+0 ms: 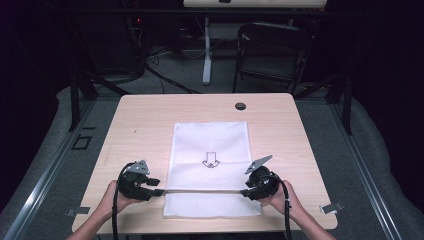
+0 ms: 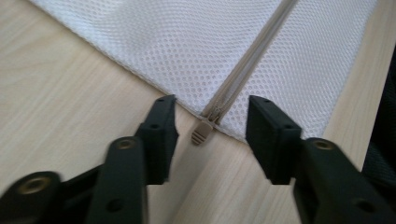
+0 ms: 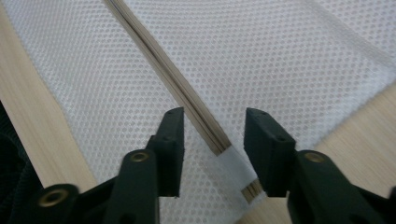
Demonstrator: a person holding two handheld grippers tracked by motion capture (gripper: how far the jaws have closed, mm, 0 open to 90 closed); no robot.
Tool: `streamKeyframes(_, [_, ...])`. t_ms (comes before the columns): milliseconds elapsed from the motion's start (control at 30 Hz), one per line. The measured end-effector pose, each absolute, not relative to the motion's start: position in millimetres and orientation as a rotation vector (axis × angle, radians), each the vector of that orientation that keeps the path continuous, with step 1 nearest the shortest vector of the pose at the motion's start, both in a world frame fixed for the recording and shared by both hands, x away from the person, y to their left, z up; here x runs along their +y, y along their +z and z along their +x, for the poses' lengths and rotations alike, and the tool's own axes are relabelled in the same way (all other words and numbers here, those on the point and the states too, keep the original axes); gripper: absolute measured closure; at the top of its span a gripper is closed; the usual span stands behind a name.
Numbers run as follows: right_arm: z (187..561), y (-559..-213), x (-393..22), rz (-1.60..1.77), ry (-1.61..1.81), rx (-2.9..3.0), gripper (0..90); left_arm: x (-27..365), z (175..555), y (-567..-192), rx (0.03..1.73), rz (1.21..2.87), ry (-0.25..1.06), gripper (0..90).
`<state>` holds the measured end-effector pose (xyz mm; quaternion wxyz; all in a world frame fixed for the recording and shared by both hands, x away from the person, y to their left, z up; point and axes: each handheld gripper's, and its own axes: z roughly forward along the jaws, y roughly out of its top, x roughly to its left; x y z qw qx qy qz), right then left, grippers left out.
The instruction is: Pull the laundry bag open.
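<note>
- Mesh bag [image 1: 210, 167] lay flat on worktop [image 1: 145, 120], zipper [image 1: 202, 191] running between both grippers.
- Left gripper [image 2: 212, 126] stood open astride zipper pull [image 2: 201, 134].
- Right gripper [image 3: 215, 133] stood open astride zipper's end.

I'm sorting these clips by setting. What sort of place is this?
Probably a lab or recording studio rather than a home: a bare wooden table stands in a dark curtained room, with cables trailing over the floor behind it and a folding chair nearby. A white mesh bag lies on the table.
</note>
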<state>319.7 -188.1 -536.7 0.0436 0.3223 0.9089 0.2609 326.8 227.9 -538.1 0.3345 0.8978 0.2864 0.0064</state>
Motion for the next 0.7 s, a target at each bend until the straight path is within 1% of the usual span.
streamKeyframes(100, [319.2, -530.7, -194.6, 1.01, 0.776, 2.745, 37.0, 228.5, 326.7, -533.0, 0.807, 2.325, 0.051, 36.8])
streamKeyframes(167, [318.1, -524.7, -200.7, 1.036, 0.8, 2.717, 27.7, 229.1, 326.8, -530.3, 0.845, 2.315, 0.078, 26.9])
streamKeyframes(200, [317.4, -521.3, -203.9, 1.031, 0.768, 2.697, 21.9, 229.9, 326.6, -528.6, 0.87, 2.306, 0.089, 24.3])
streamKeyframes(233, [316.4, -518.9, -207.1, 1.026, 0.765, 2.685, 18.9, 231.4, 327.4, -527.2, 0.885, 2.302, 0.084, 21.3])
streamKeyframes(267, [316.0, -517.0, -210.8, 1.041, 0.753, 2.671, 14.3, 232.2, 327.4, -525.9, 0.907, 2.299, 0.089, 16.1])
streamKeyframes(333, [315.0, -514.2, -220.3, 1.061, 0.735, 2.643, 9.5, 234.1, 325.9, -523.3, 0.94, 2.297, 0.104, 13.9])
streamKeyframes(400, [314.5, -512.3, -232.9, 1.106, 0.727, 2.614, 5.6, 237.7, 324.4, -521.2, 0.983, 2.288, 0.101, 9.1])
streamKeyframes(467, [313.9, -510.7, -240.0, 1.122, 0.716, 2.6, 5.1, 241.1, 323.3, -520.3, 0.993, 2.273, 0.107, 8.1])
streamKeyframes(500, [312.4, -509.2, -256.3, 1.164, 0.732, 2.553, 3.5, 246.1, 322.0, -518.7, 1.012, 2.288, 0.168, 6.7])
streamKeyframes(567, [311.0, -508.5, -268.0, 1.22, 0.725, 2.532, 0.5, 251.5, 320.3, -517.0, 1.039, 2.284, 0.214, 5.6])
streamKeyframes(700, [305.8, -512.5, -293.3, 1.276, 0.719, 2.488, 0.0, 257.8, 320.4, -518.7, 1.079, 2.277, 0.238, 4.1])
